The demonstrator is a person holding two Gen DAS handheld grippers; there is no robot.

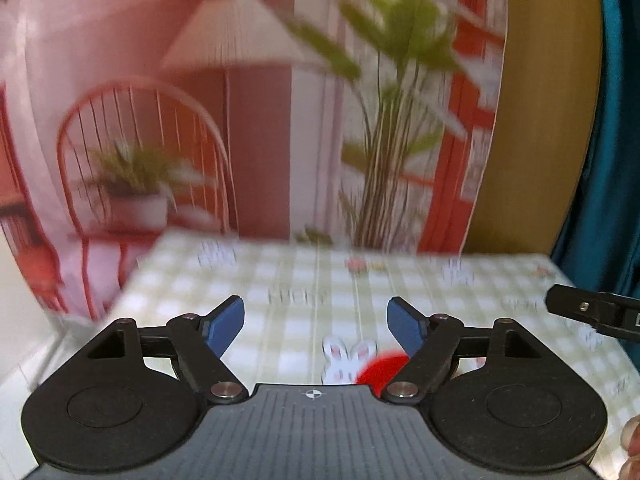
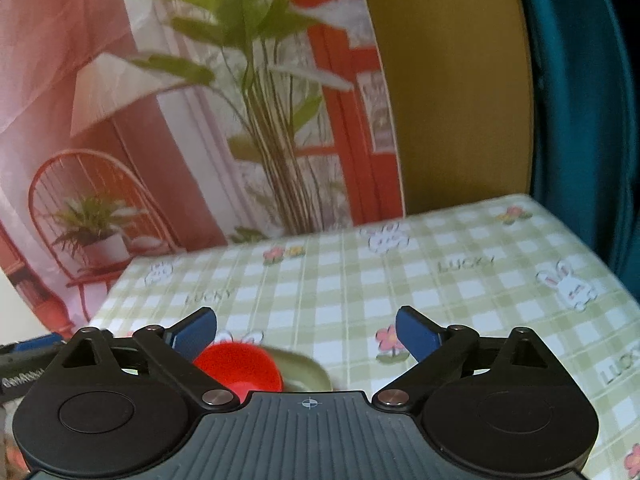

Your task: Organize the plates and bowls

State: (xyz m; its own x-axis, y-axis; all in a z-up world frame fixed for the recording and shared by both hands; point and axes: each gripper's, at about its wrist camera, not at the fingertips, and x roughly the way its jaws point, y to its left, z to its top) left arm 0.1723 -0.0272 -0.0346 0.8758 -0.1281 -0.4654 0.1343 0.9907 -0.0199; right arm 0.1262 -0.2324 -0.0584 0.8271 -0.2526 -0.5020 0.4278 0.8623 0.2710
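Observation:
In the right wrist view a red bowl [image 2: 239, 368] sits on a pale green plate [image 2: 308, 368], low in the picture and partly hidden by the gripper body. My right gripper [image 2: 306, 330] hangs above them, its blue pads spread wide with nothing between. The left wrist view is blurred; there only a slice of the red bowl [image 1: 382, 368] shows beside the right pad. My left gripper [image 1: 316, 326] is open and empty over the green checked tablecloth [image 1: 320, 280]. The right gripper's black finger [image 1: 592, 312] reaches in at that view's right edge.
The table carries a checked cloth [image 2: 460, 280] printed with rabbits and flowers. Behind it hangs a backdrop [image 2: 200, 120] picturing a plant, a lamp and a red chair. A teal curtain [image 2: 580, 100] hangs at the right. The table's left edge [image 1: 132, 280] drops off near the backdrop.

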